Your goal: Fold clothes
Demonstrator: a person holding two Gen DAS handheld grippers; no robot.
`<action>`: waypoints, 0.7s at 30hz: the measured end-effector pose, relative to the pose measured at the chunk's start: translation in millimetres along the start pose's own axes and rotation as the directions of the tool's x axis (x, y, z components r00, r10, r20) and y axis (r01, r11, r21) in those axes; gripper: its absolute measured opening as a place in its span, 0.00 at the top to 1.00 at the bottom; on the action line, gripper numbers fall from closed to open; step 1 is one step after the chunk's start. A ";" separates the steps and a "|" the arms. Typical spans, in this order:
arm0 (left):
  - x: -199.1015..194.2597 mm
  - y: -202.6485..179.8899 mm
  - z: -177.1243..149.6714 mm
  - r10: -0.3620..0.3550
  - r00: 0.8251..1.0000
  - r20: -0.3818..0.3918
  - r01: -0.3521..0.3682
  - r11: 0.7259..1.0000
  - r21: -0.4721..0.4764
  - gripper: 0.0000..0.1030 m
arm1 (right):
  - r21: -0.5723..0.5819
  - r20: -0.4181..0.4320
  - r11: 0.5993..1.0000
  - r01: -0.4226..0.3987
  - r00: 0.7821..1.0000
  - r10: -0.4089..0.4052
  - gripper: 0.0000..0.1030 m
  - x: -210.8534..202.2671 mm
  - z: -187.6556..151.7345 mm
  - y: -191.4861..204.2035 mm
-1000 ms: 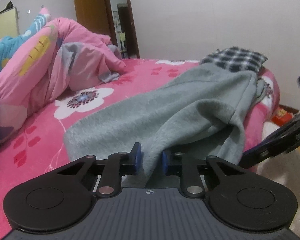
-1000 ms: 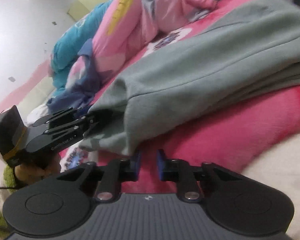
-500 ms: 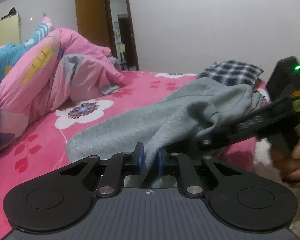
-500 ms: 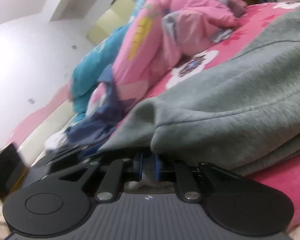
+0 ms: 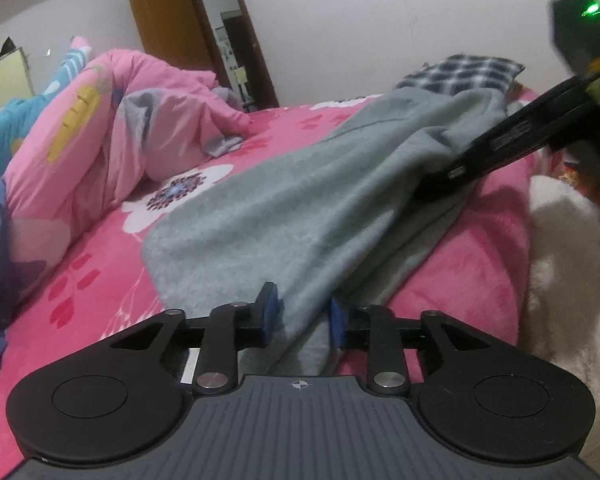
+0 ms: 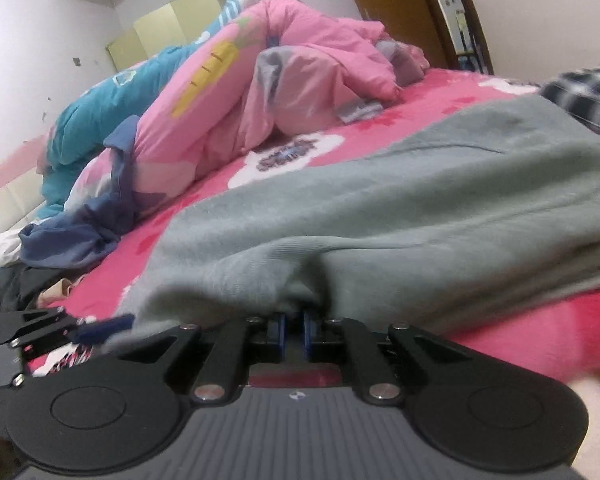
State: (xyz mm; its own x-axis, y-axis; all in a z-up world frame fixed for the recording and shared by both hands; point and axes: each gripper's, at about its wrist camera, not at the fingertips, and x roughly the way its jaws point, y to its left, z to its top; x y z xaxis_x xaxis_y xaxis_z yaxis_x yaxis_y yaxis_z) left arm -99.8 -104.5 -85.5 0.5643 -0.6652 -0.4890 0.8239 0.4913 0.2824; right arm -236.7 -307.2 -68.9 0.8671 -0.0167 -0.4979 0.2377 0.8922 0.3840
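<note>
Left gripper (image 5: 300, 314) opening, grey sweatshirt (image 5: 300, 208) hem slack between pads; right gripper (image 6: 293, 330) pinched on hem. Sweatshirt across pink bed (image 5: 492, 240), below plaid pillow (image 5: 460, 74). Risk: uneven, bunched fold.

Dim indoor light; fisheye-bent edges; right view motion-blurred.

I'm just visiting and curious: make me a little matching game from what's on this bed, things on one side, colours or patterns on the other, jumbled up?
Things:
1. garment between the grippers
2. bedsheet
3. piled quilt
4. cloth at the far end of the bed

Looks:
a. dark and white checks
b. pale pink with a yellow patch
c. plain grey
d. bright pink with white flowers

Pairs: 1-c, 2-d, 3-b, 4-a
</note>
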 end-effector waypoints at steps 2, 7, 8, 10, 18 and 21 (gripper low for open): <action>-0.8 4.6 -1.3 0.007 1.000 -0.004 -0.007 1.000 -0.017 0.62 | -0.027 -0.026 1.000 -0.014 1.000 0.013 0.79 -14.7 1.4 -4.1; -6.8 16.1 -4.1 0.008 1.000 -0.022 -0.009 0.998 -0.066 0.51 | -0.188 0.002 0.980 -0.062 0.998 0.063 0.60 -49.5 12.5 10.3; -9.5 19.4 -3.8 0.002 1.000 -0.025 -0.004 0.996 -0.084 0.50 | -0.201 0.019 0.977 -0.071 0.997 0.076 0.60 -52.0 16.2 13.9; -17.7 28.9 -1.2 -0.023 1.000 -0.021 0.020 0.990 -0.142 0.49 | -0.211 0.061 0.974 -0.086 0.993 0.101 0.60 -54.5 23.7 20.3; -24.3 61.1 15.6 -0.101 0.988 0.114 0.144 0.865 -0.481 0.49 | -0.143 0.007 0.986 -0.089 0.996 0.091 0.78 -7.7 9.1 13.0; -10.7 53.5 20.4 -0.089 0.990 0.109 0.130 0.873 -0.469 0.49 | -0.103 -0.019 0.992 -0.076 0.997 0.074 0.83 3.6 -0.9 0.4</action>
State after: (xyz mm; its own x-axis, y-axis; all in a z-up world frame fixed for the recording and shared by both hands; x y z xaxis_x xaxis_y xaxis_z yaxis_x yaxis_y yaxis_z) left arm -60.6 -82.6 -48.3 0.4908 -0.7638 -0.4192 0.7687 0.6061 -0.2042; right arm -233.8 -306.5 -71.3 0.8738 0.0585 -0.4828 0.1247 0.9326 0.3387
